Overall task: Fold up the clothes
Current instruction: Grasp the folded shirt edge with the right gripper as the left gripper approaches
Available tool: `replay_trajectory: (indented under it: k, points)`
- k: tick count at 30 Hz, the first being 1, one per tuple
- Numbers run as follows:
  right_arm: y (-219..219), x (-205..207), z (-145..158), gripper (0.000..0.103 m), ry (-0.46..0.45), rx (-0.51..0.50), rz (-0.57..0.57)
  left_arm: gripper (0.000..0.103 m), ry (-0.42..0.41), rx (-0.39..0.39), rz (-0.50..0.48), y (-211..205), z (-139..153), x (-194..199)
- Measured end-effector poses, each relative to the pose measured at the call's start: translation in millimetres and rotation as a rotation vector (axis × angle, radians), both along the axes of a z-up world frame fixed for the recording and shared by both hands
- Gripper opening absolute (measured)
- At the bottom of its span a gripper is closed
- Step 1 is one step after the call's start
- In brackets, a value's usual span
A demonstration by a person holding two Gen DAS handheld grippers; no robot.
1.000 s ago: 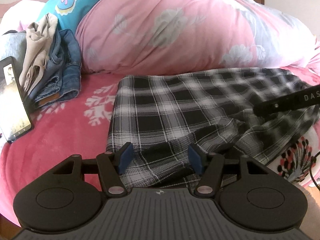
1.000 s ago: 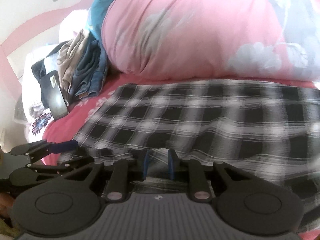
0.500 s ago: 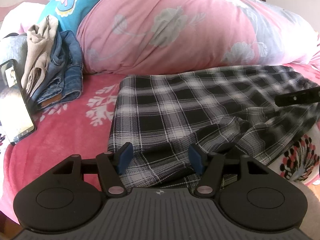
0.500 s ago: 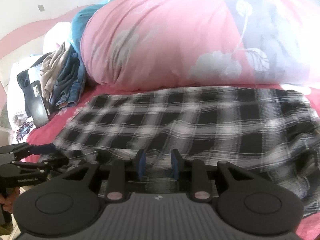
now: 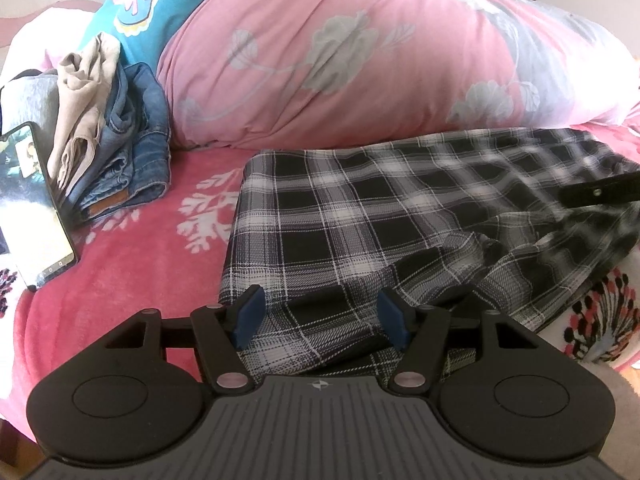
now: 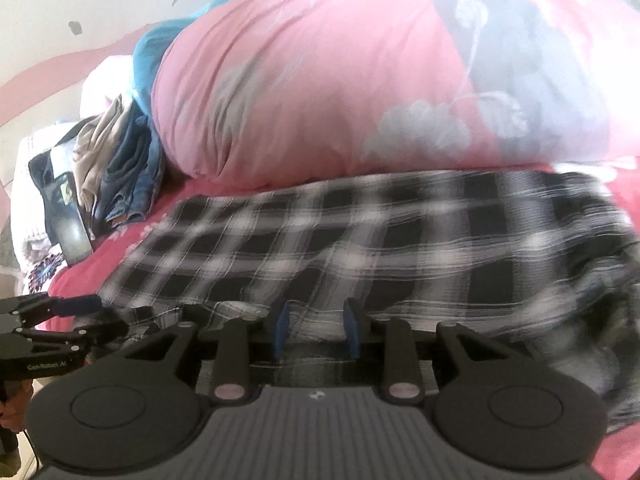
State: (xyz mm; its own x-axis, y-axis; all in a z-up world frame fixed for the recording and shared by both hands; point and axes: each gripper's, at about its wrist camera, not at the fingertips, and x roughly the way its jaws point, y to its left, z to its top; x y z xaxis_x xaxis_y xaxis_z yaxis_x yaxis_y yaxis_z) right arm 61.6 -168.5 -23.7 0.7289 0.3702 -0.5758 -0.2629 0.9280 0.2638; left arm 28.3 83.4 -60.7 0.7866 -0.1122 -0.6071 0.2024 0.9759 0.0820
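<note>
Releasing near hem of plaid garment [image 5: 360, 216] after a fold.
Left gripper [image 5: 320, 312] spread over cloth, not pinching; right gripper [image 6: 316, 328] opening, hem between pads; withdraw low, avoid dragging the fold.

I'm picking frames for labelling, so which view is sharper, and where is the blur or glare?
Left wrist view: mostly sharp; the plaid garment is crisp near the left hand-held gripper, smeared toward the right edge, and the pink duvet washes out at upper right. Right wrist view: motion-blurred throughout, plaid streaked, bright glare at right.
</note>
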Motion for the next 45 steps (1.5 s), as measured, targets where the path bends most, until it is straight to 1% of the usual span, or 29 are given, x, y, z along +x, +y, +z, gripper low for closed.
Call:
replay_trajectory:
  k: [1,3,6,10,12,15,19,22,25,28,29,30,31,32,34,38,42,45]
  points:
    - [-3.6,-2.3,1.1,0.038,-0.002,-0.008,-0.014,0.063,-0.001,0.0,-0.001,0.0,0.1,-0.1]
    - [-10.2,-7.0,2.8,0.039,-0.004,-0.023,-0.039,0.063,-0.005,-0.006,-0.003,0.9,1.1,-0.7]
    - [-7.5,-17.1,9.3,0.039,-0.014,-0.009,0.0,0.063,-0.014,-0.016,0.0,2.8,4.7,-3.6]
    - [26.0,-33.0,19.7,0.044,-0.065,-0.045,0.172,0.063,-0.035,-0.028,0.004,7.0,10.3,-10.8]
    - [45.0,-38.1,23.3,0.044,-0.088,-0.059,0.262,0.063,-0.046,-0.03,0.009,10.8,12.6,-15.1]
    - [73.4,-41.8,25.4,0.044,-0.096,-0.073,0.376,0.063,-0.065,-0.031,0.026,20.3,15.3,-22.1]
    - [113.0,-46.7,26.0,0.042,-0.132,-0.164,0.528,0.063,-0.08,-0.031,0.066,36.0,12.8,-29.4]
    - [136.6,-50.0,23.9,0.039,-0.153,-0.247,0.613,0.063,-0.075,-0.04,0.093,48.0,8.4,-32.8]
    - [153.3,-54.3,19.8,0.038,-0.167,-0.317,0.683,0.063,-0.075,-0.06,0.103,56.5,6.2,-34.7]
    - [168.9,-54.4,13.7,0.038,-0.18,-0.398,0.728,0.063,-0.074,-0.074,0.102,60.1,2.4,-34.7]
    - [172.5,-53.8,11.3,0.034,-0.176,-0.415,0.74,0.063,-0.075,-0.079,0.102,60.7,1.0,-34.0]
    - [175.4,-52.2,8.9,0.029,-0.162,-0.424,0.749,0.063,-0.076,-0.085,0.101,61.5,0.2,-33.5]
    - [178.2,-51.5,7.2,0.017,-0.148,-0.434,0.756,0.063,-0.077,-0.091,0.099,62.2,-0.4,-33.2]
    - [179.4,-52.2,7.2,0.008,-0.144,-0.439,0.761,0.063,-0.078,-0.097,0.098,63.0,-0.9,-32.7]
    - [179.8,-54.8,9.2,0.003,-0.152,-0.441,0.767,0.063,-0.079,-0.109,0.096,64.5,-1.9,-31.7]
    - [177.8,-57.0,18.8,0.002,-0.182,-0.415,0.731,0.063,-0.09,-0.123,0.093,67.4,-2.0,-31.3]
    - [174.4,-49.4,23.6,0.002,-0.172,-0.372,0.696,0.063,-0.112,-0.137,0.091,70.0,3.6,-38.3]
    - [174.1,-45.9,23.7,0.002,-0.156,-0.338,0.693,0.064,-0.127,-0.138,0.071,68.9,7.5,-46.5]
